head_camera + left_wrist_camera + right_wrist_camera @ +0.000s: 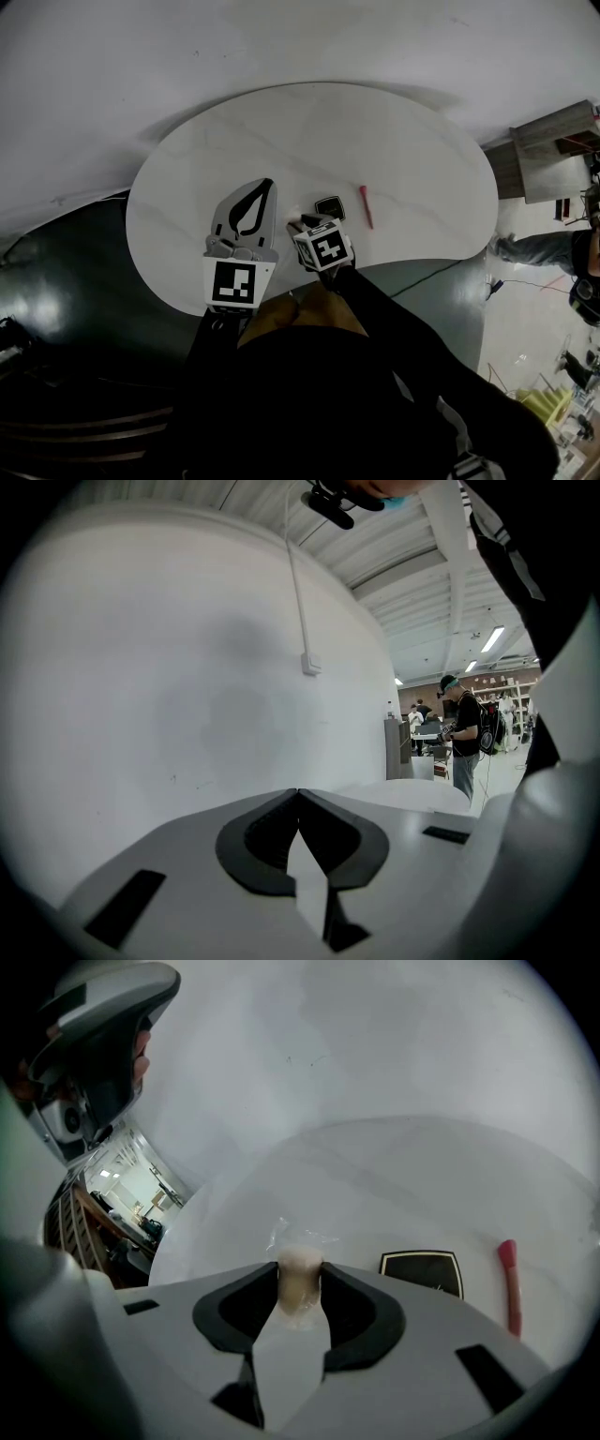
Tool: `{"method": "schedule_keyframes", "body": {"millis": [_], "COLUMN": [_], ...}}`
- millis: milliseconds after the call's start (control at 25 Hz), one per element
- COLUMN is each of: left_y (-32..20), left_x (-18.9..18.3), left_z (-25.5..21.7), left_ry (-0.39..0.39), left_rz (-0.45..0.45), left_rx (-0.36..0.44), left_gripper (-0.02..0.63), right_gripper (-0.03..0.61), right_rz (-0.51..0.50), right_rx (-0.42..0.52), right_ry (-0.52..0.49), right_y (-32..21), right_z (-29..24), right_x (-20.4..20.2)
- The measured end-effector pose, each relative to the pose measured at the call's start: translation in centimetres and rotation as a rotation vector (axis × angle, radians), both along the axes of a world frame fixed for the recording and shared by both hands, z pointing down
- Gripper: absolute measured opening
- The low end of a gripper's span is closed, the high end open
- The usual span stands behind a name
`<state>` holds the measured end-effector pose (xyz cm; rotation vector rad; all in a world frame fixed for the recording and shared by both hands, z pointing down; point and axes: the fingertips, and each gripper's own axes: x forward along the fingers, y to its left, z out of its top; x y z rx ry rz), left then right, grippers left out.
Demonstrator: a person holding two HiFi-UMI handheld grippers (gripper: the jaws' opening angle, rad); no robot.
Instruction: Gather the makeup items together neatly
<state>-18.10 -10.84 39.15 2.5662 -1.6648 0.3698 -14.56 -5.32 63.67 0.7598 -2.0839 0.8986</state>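
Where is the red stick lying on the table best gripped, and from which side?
Probably across its middle, from above. The red stick lies flat on the table, thin and long, clear of the black compact, so jaws can straddle its narrow width.

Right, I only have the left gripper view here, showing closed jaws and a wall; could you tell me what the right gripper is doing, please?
Observer: The right gripper is closed on a small beige item in clear wrap.
Operator: Thank you. Are any other makeup items out?
Observer: Yes, a black square compact lies on the white table, just right of that gripper.
Operator: And anything further right?
Observer: A red stick lies beyond the compact, apart from it.
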Motion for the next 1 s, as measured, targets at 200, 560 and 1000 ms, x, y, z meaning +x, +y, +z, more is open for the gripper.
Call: {"method": "schedule_keyframes", "body": {"millis": [200, 560, 1000], "left_y": [0.2, 0.1, 0.2], "left_x": [0.0, 0.5, 0.8], "left_z": [0.0, 0.1, -0.2], "left_ry": [-0.002, 0.0, -0.015], "left_rz": [0.0, 0.01, 0.016], "left_rx": [-0.003, -0.004, -0.002], "left_gripper": [0.017, 0.017, 0.017], "right_gripper": [0.196, 0.206, 0.167], "right_rz": [-0.01, 0.018, 0.025], "right_rx": [0.005, 0.014, -0.011], "right_ry": [0.025, 0.002, 0.01], "right_y": [0.5, 0.4, 1.2], "right_z": [0.4, 0.0, 1.2], "right_x": [0.0, 0.0, 0.3]}}
